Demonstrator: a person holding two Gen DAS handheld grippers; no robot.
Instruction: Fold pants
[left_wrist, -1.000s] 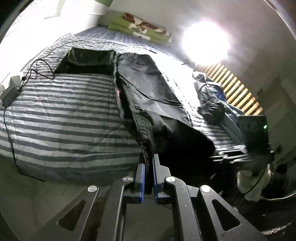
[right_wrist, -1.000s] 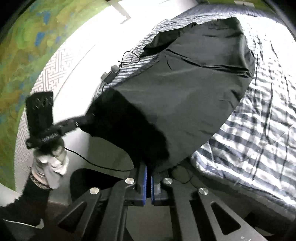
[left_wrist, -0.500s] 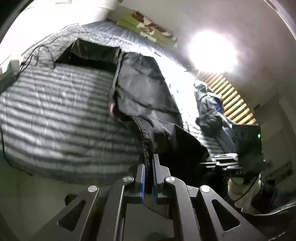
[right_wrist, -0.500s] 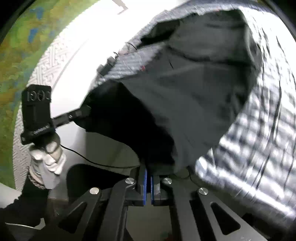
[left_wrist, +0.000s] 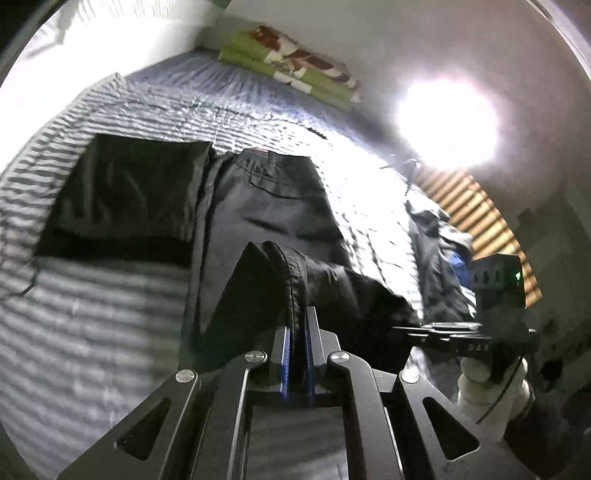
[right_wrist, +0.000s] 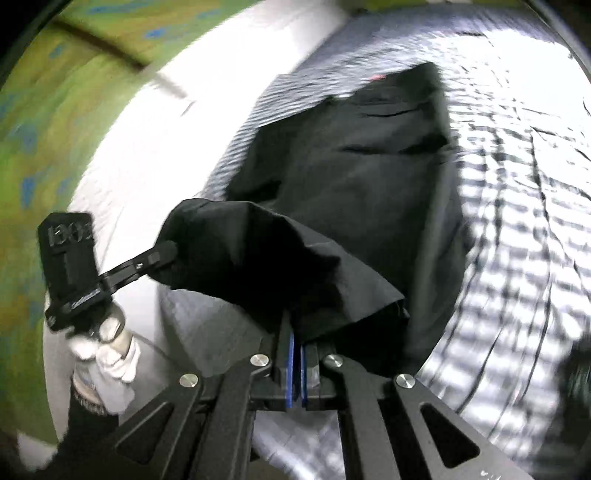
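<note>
Black pants (left_wrist: 266, 206) lie lengthwise on the striped bed (left_wrist: 92, 332), waistband at the far end. Their near leg end is lifted and doubled back over the rest. My left gripper (left_wrist: 297, 321) is shut on a seamed corner of that hem. In the right wrist view my right gripper (right_wrist: 297, 336) is shut on the other hem corner, and the black pants (right_wrist: 369, 177) stretch away beyond it. The left gripper (right_wrist: 162, 254) shows there too, pinching the cloth at the left. The right gripper (left_wrist: 417, 328) appears at the right of the left wrist view.
A second folded dark garment (left_wrist: 125, 188) lies left of the pants. A pile of dark and blue clothes (left_wrist: 439, 236) sits at the bed's right side. Green patterned pillows (left_wrist: 291, 70) lie at the head. A bright lamp (left_wrist: 447, 122) glares at the upper right.
Both grippers have carried the leg end forward over the bed toward the waistband, so the pants now fold over themselves. The views are blurred by this motion.
</note>
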